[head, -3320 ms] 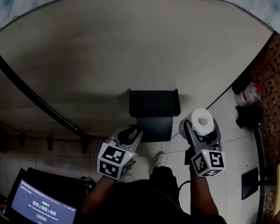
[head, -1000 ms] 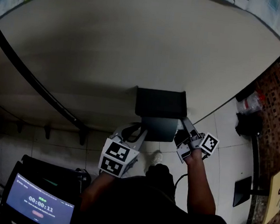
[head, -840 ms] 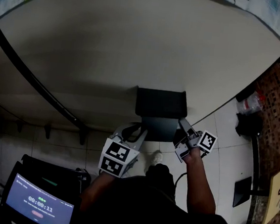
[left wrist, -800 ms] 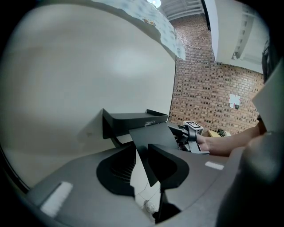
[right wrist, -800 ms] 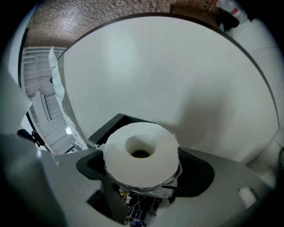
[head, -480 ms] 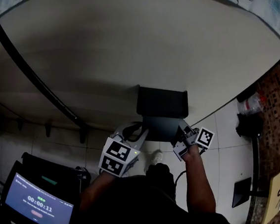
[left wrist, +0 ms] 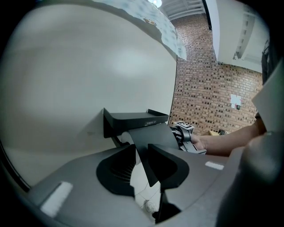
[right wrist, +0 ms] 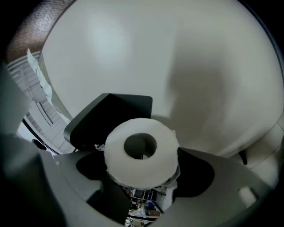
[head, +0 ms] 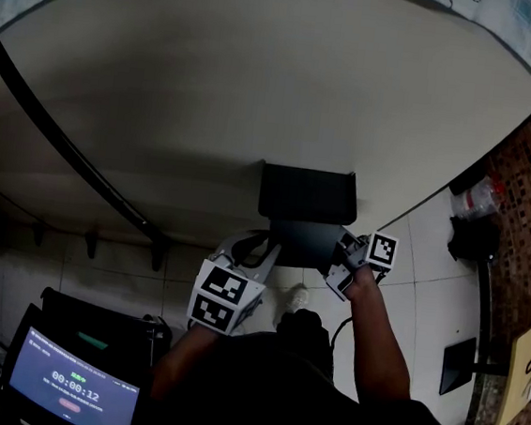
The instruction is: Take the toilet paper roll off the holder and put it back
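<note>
The right gripper (right wrist: 144,176) is clamped on the white toilet paper roll (right wrist: 141,170), whose hollow core faces the camera. The left gripper (left wrist: 141,162) has its jaws apart around the black hinged cover flap (left wrist: 153,141), seemingly propping it up rather than pinching it. Beyond is the black wall-mounted holder shelf (left wrist: 133,119) on the cream wall (left wrist: 66,66), with the roll just beside it. The put-back step looks to be in hand. Next, the core needs lining up under the flap and sliding sideways onto the holder.
</note>
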Demonstrator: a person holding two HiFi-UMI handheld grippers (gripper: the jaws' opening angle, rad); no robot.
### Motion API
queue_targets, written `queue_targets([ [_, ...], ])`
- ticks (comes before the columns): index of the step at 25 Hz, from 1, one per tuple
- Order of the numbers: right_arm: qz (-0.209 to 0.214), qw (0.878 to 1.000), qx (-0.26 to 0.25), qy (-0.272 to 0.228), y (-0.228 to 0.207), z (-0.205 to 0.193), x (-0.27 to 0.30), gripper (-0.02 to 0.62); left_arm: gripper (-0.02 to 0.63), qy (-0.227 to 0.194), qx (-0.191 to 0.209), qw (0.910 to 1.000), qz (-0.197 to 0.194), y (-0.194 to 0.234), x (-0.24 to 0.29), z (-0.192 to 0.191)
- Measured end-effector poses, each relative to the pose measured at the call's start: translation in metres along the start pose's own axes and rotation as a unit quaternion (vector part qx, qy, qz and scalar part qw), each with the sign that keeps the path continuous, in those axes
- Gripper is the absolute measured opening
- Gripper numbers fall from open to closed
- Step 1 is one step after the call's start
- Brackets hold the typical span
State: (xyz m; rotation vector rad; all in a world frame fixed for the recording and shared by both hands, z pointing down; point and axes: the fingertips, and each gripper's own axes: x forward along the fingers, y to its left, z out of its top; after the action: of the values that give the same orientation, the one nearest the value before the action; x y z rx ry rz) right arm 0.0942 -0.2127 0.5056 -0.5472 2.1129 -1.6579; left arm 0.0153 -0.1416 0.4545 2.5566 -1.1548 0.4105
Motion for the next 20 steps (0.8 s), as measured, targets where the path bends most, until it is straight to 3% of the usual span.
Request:
queue_targets([
  [6,0.018,1.0,0.004,0.024,0.002,-0.009,0.006,0.434,0.106,-0.001,-0.001,1.0,0.002,0.001,-0.001,0.001],
  [9,0.012,0.999,-0.027,0.019,0.002,-0.007,0.005,0.437,0.106,-0.002,-0.002,1.0,0.001,0.001,-0.001,0.0],
  [13,-0.007,0.998,-0.058,0.027,-0.001,-0.004,-0.002,0.491,0.106,-0.004,0.0,1.0,-0.001,0.002,-0.001,0.001],
  [20,-0.015,0.996,-0.079,-0.041,0.005,0.032,-0.038,0.526,0.101,-0.002,0.005,1.0,0.003,0.002,0.001,-0.001],
])
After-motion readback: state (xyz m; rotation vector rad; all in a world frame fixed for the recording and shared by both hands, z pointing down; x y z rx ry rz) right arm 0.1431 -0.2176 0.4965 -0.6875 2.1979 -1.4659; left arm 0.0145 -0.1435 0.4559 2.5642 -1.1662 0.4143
